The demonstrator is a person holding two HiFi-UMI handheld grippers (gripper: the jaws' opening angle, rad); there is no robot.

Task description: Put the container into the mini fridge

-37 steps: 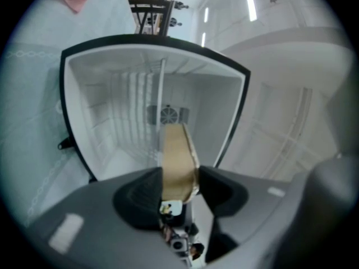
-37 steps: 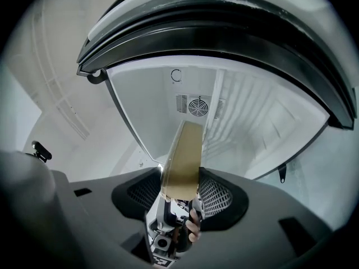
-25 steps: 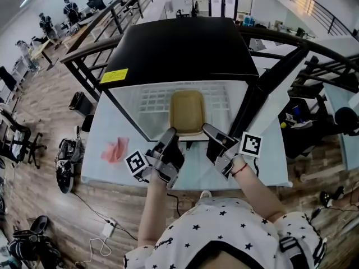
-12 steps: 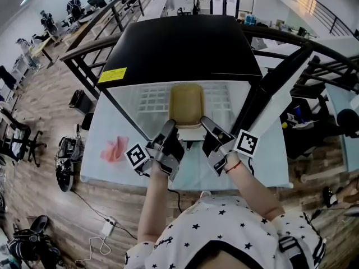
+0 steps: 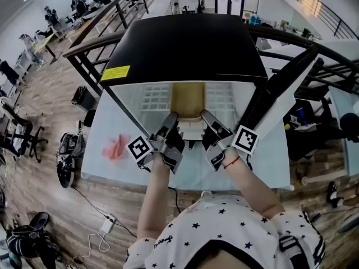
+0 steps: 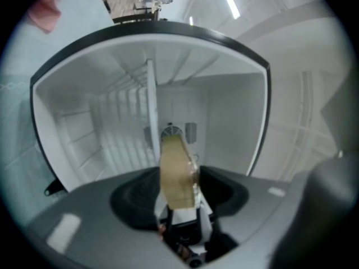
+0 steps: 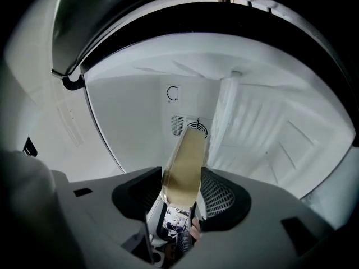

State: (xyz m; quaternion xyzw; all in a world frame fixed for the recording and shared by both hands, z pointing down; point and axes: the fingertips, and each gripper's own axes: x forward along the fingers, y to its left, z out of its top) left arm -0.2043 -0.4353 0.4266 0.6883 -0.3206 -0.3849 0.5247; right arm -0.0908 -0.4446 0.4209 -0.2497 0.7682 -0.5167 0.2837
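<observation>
**White fridge (image 5: 185, 43) cavity ahead, container (image 5: 188, 98) partway in**

Left gripper (image 5: 170, 125) and right gripper (image 5: 208, 122) each pinch the container's near rim. Just beyond the jaws it hangs over the shelf (image 5: 148, 100), partly inside. Judged remaining: set it down, let go, back out, shut the door (image 5: 277, 97).

Pink cloth (image 5: 115, 148) on pale table (image 5: 104, 122), black railing (image 5: 92, 29) behind, white power adapter (image 5: 107, 227) on wooden floor (image 5: 33, 206)
</observation>
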